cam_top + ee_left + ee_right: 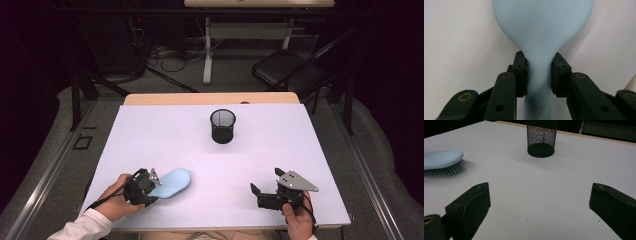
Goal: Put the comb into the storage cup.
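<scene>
A pale blue hairbrush (172, 182) lies bristles down on the white table (160, 130) near its front left. My left gripper (155, 187) is shut on its narrow handle; in the left gripper view both black pads press the handle (539, 82) just below the wide head (541, 25). At the front right, my right gripper (265, 180) is held open with nothing between its jaws (540, 195), and its view looks across the table at the brush (441, 158). A black mesh cup (222, 126) stands upright at the table's far middle, apart from both grippers.
In the right gripper view the mesh cup (541, 138) looks empty. Beyond the table stand a black chair (285, 67), a second desk (260, 2) and cables on the floor. A wide bare stretch of table lies between the grippers and the cup.
</scene>
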